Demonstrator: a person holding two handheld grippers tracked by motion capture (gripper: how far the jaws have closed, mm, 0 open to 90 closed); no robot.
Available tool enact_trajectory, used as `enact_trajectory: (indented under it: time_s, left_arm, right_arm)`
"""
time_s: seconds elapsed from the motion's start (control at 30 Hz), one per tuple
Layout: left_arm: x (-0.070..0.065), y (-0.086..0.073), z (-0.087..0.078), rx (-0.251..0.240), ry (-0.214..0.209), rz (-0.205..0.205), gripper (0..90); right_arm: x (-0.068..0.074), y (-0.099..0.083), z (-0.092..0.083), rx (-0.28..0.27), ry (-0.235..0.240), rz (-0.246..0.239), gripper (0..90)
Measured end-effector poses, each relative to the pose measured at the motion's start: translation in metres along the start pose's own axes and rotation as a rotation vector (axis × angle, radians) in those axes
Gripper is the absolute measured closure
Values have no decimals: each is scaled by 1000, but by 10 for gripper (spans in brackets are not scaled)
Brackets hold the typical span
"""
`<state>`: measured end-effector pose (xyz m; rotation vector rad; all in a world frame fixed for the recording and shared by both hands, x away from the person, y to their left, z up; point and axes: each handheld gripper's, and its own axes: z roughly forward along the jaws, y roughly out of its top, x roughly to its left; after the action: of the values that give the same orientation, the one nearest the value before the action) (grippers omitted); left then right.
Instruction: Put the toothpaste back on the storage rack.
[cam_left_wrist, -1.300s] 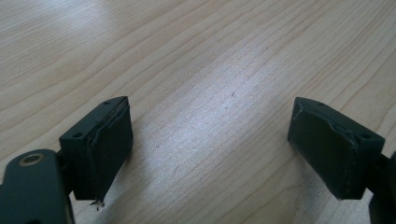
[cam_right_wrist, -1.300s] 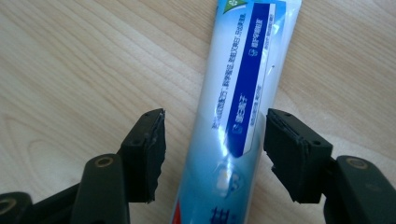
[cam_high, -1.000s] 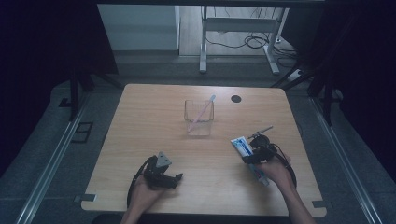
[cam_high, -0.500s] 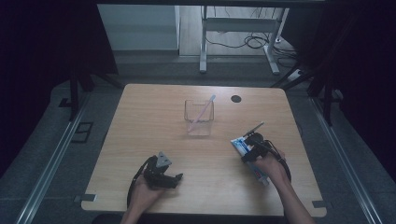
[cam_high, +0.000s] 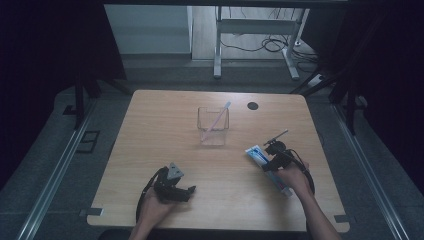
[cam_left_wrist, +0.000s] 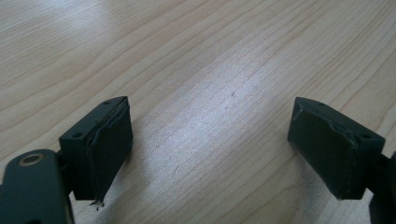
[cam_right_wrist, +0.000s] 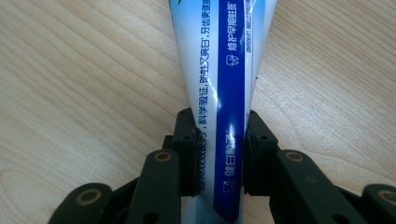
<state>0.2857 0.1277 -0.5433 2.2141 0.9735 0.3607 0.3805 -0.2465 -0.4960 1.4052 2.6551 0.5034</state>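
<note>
From the high view, a pale wooden table carries a clear square plastic cup near its middle, with a thin pink and white stick leaning inside it and poking out over the rim. A small black round disc sits on the table beyond the cup, toward the far right. At the near left, the left gripper lies low over bare wood in the person's left hand, its jaws apart with nothing between them. At the right, the right gripper is held by the right hand and sits on a white and blue toothpaste tube lying flat on the table, well to the right of the cup.

In the left gripper view, the two black jaws stand wide apart above plain wood grain, holding nothing.

In the right gripper view, the jaws are closed tight on the toothpaste tube, pinching its narrow end from both sides; the tube widens away from them across the tabletop.
</note>
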Motion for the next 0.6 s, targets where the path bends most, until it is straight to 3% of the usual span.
enact_trajectory:
  time_s: [0.27, 0.6]
  left_arm:
    - [0, 0, 0, -2, 0, -1, 141]
    - [0, 0, 0, 0, 0, -4, 141]
  right_arm:
    - [6, -1, -2, -30, 12, -42, 724]
    - [13, 4, -19, -117, 16, -86, 724]
